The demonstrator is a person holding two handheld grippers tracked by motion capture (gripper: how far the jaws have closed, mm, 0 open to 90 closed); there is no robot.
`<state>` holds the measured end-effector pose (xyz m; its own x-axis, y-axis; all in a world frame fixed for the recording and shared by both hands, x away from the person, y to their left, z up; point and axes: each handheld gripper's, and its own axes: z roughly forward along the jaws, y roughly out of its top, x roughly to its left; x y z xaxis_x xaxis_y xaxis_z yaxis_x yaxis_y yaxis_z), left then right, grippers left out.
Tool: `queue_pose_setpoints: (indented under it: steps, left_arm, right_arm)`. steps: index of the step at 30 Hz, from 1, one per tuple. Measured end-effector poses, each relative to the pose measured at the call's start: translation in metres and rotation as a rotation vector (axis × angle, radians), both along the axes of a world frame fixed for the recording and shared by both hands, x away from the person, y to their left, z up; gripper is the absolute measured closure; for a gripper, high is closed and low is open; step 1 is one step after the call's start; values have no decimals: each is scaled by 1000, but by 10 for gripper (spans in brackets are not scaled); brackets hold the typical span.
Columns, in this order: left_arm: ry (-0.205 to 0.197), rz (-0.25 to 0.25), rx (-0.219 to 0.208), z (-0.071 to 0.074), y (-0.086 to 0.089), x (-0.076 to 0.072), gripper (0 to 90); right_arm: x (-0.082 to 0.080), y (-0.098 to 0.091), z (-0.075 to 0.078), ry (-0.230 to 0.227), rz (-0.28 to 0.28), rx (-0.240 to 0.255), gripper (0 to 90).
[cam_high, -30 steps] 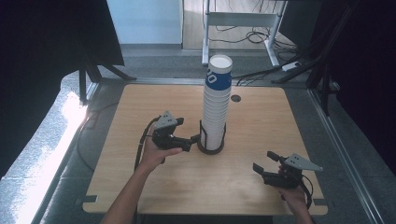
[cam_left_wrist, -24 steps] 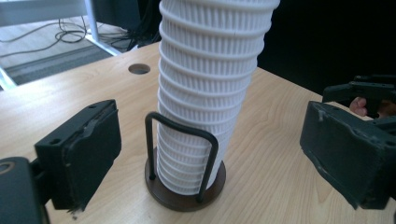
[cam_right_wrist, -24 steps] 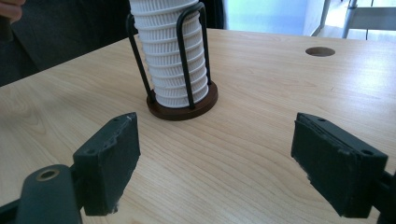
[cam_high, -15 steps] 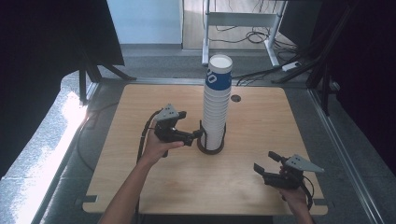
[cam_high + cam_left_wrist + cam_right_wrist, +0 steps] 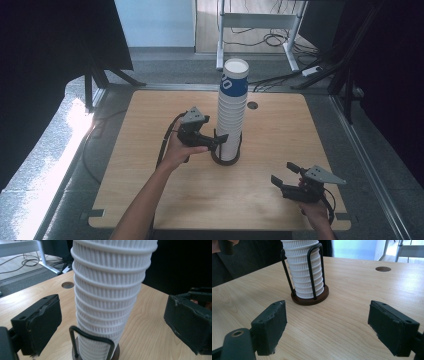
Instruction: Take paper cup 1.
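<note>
Partly cropped: paper-cup stack [image 5: 110,297] in its wire holder [image 5: 310,293].
Left gripper [image 5: 216,141], jaws just spread, flanks the stack untouching; right gripper [image 5: 285,178] gapes empty; the stack's top runs out of both gripper views.

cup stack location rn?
High view: the cup stack stands upright in its wire holder mid-table, between the open left gripper's jaws.

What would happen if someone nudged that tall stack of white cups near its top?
The stack of cups stands tall and narrow, so it would probably sway. The wire holder only rings its lower part, likely stopping a slide, not a lean. The ribbed cups look light and crushable.
</note>
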<state>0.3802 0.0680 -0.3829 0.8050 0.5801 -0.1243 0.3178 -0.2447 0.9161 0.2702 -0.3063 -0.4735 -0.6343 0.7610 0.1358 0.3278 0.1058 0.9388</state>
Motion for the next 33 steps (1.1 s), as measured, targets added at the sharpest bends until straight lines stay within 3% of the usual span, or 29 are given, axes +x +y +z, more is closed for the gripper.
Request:
queue_pose_setpoints:
  steps: [11,17,23,33]
  left_arm:
    - [-2,-10,37,-2,-21,20,17]
    - [-4,-15,33,-8,-28,29,24]
    - [-36,-18,24,-11,-32,29,113]
    - [-53,-24,10,-13,-31,30,115]
  right_arm:
    - [1,-1,-1,3,-3,-8,158]
    - [0,-1,0,3,-2,-10,158]
    - [1,-2,-1,6,-2,-8,158]
    - [1,2,-1,5,8,-15,158]
